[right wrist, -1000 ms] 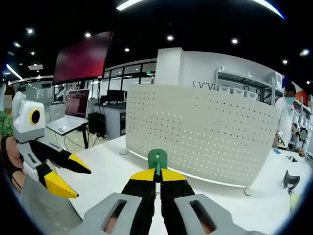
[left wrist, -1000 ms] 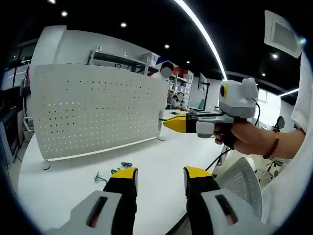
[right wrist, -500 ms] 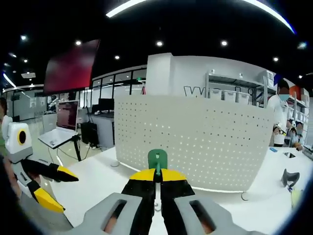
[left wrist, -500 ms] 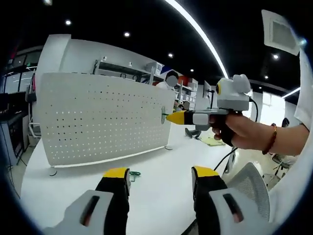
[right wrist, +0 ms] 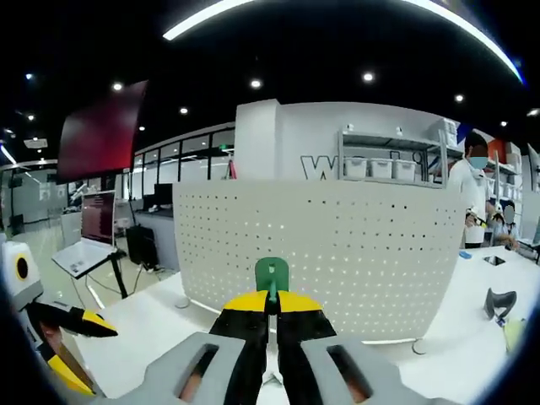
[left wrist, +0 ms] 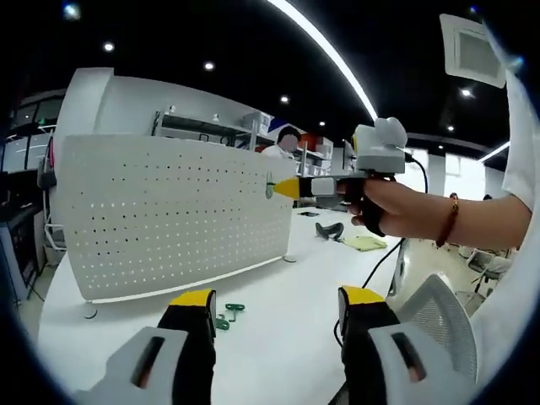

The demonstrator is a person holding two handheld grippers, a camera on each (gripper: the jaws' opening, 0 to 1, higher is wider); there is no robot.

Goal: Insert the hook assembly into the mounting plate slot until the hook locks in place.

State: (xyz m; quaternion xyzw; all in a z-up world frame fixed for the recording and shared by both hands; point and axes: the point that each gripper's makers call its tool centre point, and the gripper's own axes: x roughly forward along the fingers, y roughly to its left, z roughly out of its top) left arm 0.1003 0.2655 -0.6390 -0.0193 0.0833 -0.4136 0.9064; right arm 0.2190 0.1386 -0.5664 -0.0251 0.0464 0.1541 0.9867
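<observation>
Here the right gripper [right wrist: 272, 302] is pressed together on a green hook [right wrist: 272, 275], pinching it at the tips. The hook stands upright in front of the white plate [right wrist: 321, 253] full of little holes, and I cannot tell if it touches the plate. In the left gripper view, a hand [left wrist: 384, 207] holds that gripper up near the top right corner of the plate [left wrist: 169, 211], with the hook [left wrist: 270, 186] at its tip. The left gripper [left wrist: 278, 304] is spread wide and holds nothing. Two more green hooks [left wrist: 228, 315] lie on the white table [left wrist: 278, 270], just past its left jaw.
</observation>
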